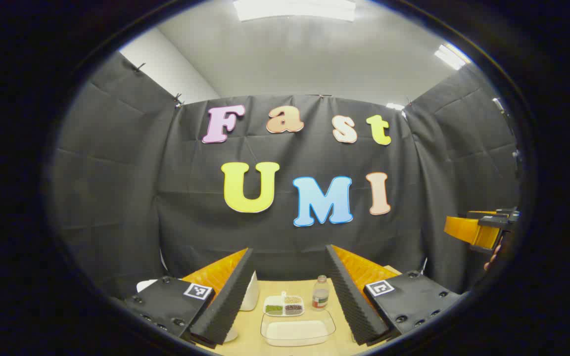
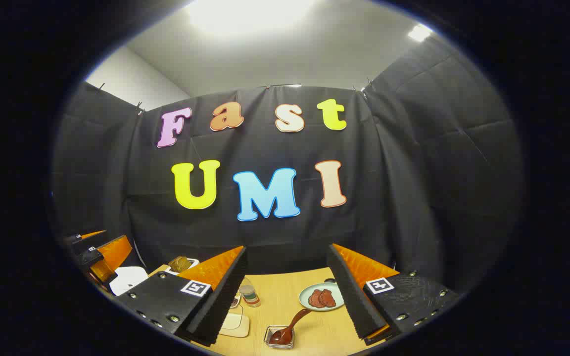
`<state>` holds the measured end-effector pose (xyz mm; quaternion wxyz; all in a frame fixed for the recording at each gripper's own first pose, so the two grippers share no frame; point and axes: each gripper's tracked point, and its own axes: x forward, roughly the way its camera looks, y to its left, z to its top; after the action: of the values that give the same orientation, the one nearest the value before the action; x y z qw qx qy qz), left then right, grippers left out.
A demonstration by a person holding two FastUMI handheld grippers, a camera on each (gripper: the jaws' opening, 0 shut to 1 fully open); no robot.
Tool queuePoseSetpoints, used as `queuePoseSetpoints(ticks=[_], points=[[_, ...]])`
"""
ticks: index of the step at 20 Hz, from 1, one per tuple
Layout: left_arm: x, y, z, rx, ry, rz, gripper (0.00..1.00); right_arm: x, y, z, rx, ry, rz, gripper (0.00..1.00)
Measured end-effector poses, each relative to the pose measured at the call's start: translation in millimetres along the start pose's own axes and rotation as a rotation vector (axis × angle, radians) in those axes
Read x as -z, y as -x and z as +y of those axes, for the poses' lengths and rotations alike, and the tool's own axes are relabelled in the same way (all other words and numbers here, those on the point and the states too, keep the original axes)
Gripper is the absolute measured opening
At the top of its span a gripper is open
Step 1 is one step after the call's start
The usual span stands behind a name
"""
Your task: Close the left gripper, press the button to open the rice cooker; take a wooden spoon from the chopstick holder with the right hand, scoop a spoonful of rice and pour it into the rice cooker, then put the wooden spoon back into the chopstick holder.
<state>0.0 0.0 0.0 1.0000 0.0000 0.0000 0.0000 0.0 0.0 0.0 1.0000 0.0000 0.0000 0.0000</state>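
So nothing is in hand yet: the left gripper [image 1: 290, 291] has its jaws spread wide with nothing between them, and so does the right gripper [image 2: 287, 291]. Both hover above the table [image 2: 309, 341], looking at the booth wall.

Take the clear tray [image 1: 297, 331] of rice as the landmark. In the left gripper view it lies between the fingers, near the table's front edge. Just behind it sits a small divided dish [image 1: 284, 305], and behind and right of it a small bottle [image 1: 320, 292]. Left of the tray, a white thing [image 1: 251, 291] peeks from behind the left finger; this is probably the cooker, but too little shows to be sure. In the right gripper view a spoon [image 2: 290, 324] rests with its bowl in a small glass dish [image 2: 279, 337], right of the tray; a plate [image 2: 320, 296] of reddish food sits behind it. I cannot pick out the chopstick holder.

The first step seems due: the left jaws should close fully before pressing, so both tips act as one blunt point. Approach the button squarely and push straight, since an angled push could slip off or shove the cooker
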Motion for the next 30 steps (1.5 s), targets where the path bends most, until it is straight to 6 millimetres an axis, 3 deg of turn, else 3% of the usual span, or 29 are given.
queuePoseSetpoints(ticks=[1,2,5,6,10,11,16,18,20,23,24,28,29,30], points=[[-1,1,2,-0.008,0.002,-0.002,0.97,2,3,2,-0.003,0.005,0.005,0.94],[-2,2,2,-0.012,0.007,-0.003,0.97,-1,5,3,-0.008,0.004,-0.002,0.98],[-3,4,5,-0.031,0.015,0.002,0.97,-5,8,4,-0.012,0.003,-0.011,0.98],[-4,4,5,-0.031,0.014,0.007,0.97,-6,8,4,-0.013,0.005,-0.01,0.94],[-7,5,9,-0.04,-0.004,0.015,0.97,-3,4,8,-0.027,0.009,0.0,0.94],[-7,6,9,-0.04,-0.006,0.018,0.97,-2,3,10,-0.029,0.008,0.0,0.98],[-12,3,15,-0.052,-0.013,0.024,1.0,-2,-5,23,-0.064,0.013,0.007,0.94],[-12,3,19,-0.05,-0.001,0.024,1.0,-2,-8,29,-0.079,0.016,0.008,0.98],[-11,1,26,-0.054,0.017,0.022,0.93,0,-10,34,-0.09,0.022,0.012,0.98],[8,-3,44,-0.08,0.022,0.052,0.97,6,-13,40,-0.101,0.024,0.025,0.98],[15,-6,52,-0.09,0.027,0.071,0.92,8,-15,41,-0.103,0.024,0.031,0.98],[64,-9,92,-0.121,0.056,0.193,0.58,20,-19,48,-0.109,0.04,0.063,0.98],[79,-11,104,-0.13,0.06,0.222,0.55,23,-19,50,-0.111,0.043,0.071,0.98],[90,-12,115,-0.147,0.062,0.251,0.39,25,-20,53,-0.113,0.044,0.079,0.98]])
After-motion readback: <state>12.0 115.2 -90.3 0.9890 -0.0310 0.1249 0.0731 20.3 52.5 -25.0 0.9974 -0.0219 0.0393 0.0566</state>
